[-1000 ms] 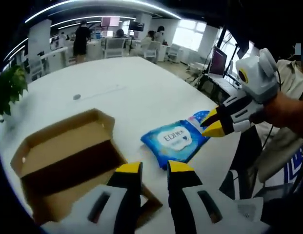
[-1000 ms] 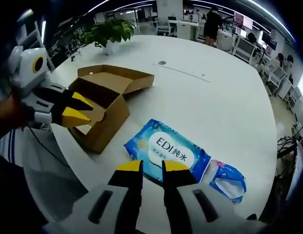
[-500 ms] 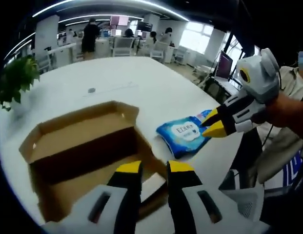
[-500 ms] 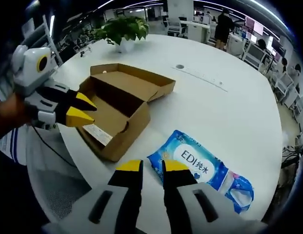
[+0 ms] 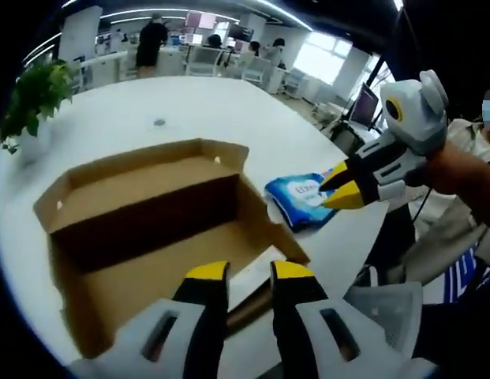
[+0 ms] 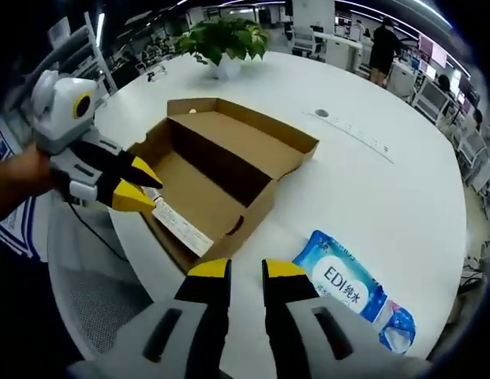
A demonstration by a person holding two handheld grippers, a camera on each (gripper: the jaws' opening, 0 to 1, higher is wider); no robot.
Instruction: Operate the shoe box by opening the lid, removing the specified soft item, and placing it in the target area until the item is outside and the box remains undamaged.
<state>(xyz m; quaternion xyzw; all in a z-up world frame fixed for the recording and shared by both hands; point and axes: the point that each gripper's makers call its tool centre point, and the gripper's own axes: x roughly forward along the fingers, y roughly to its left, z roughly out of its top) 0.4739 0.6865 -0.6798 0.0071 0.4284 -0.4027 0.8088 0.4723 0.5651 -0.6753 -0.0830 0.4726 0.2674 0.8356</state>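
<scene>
The brown cardboard shoe box [image 5: 142, 237] lies open on the white table, its lid folded back flat, and its inside looks bare. In the right gripper view the box [image 6: 221, 170] has a white label [image 6: 181, 227] on its near wall. The blue wipes pack [image 5: 302, 197] lies on the table beside the box, outside it, and the pack [image 6: 349, 286] is just right of my right gripper [image 6: 245, 270]. My left gripper [image 5: 249, 272] hovers over the box's near edge, open and holding nothing. The right gripper [image 5: 337, 189] hangs slightly open above the pack. The left gripper [image 6: 142, 185] is at the box's left corner.
A potted plant [image 5: 35, 91] stands at the table's far side, and the plant [image 6: 225, 39] is behind the box. A small round disc [image 6: 322, 113] sits in the tabletop. The table's curved edge [image 6: 142, 276] is close. People and desks fill the background.
Both views have swung toward the box, which now looms larger. The pack has stayed where it lay on the table. Both pairs of jaws keep the same gap.
</scene>
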